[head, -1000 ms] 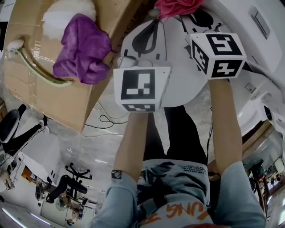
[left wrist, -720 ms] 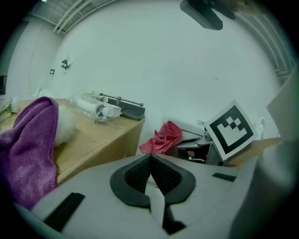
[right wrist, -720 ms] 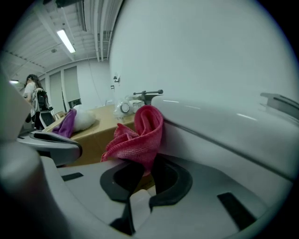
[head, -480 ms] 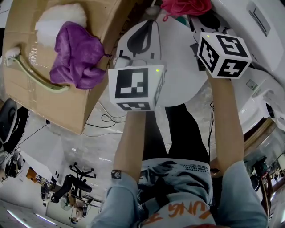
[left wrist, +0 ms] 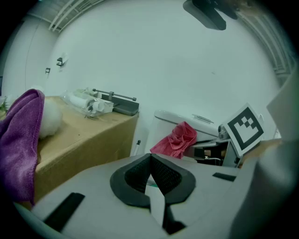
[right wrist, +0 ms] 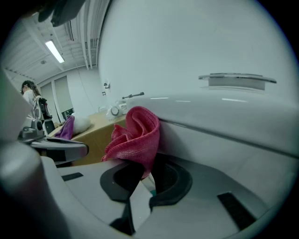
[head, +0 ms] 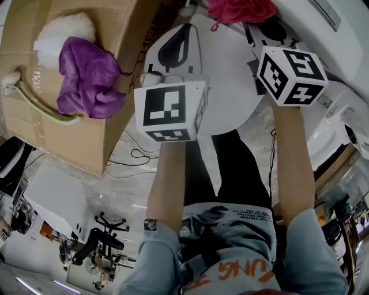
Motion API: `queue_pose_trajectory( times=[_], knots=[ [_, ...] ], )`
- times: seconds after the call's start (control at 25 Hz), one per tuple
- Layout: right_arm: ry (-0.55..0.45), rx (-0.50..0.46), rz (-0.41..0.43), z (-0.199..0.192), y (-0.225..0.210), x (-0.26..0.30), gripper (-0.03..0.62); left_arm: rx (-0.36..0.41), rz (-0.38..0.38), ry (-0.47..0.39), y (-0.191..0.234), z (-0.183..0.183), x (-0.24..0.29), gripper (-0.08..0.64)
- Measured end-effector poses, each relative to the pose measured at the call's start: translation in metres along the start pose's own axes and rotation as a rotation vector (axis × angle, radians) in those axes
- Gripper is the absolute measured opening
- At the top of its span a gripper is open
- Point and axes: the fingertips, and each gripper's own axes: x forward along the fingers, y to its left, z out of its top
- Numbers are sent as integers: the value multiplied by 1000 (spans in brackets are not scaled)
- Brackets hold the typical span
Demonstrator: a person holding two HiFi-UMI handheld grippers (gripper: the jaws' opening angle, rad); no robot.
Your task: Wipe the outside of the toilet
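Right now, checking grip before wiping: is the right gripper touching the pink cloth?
Touching: right gripper view shows the right gripper pinching the pink cloth.

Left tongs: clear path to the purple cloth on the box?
Probably yes. The left tongs are shut and empty, and the purple cloth lies uncovered on the cardboard box just to their left, with nothing between.

The head view looks steeply down from above, with the glossy white ceramic toilet (head: 349, 57) at its upper right. The left gripper view faces that toilet roughly level, from a little way off. The right gripper view sits close against the toilet, angled upward. All three views share the crumpled pink cloth (head: 241, 10) at the toilet and the brown cardboard box (head: 69, 138) beside it.
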Motion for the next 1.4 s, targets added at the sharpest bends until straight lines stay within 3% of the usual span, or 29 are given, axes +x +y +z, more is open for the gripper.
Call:
queue_pose_trajectory(
  times=[0.52, 1.4],
  knots=[
    [-20, 65, -30, -16, -32, -33, 63, 14, -4, 32, -23, -17, 0, 23],
    [-28, 130, -78, -46, -97, -104, 63, 46, -79, 82, -106, -40, 20, 23]
  ],
)
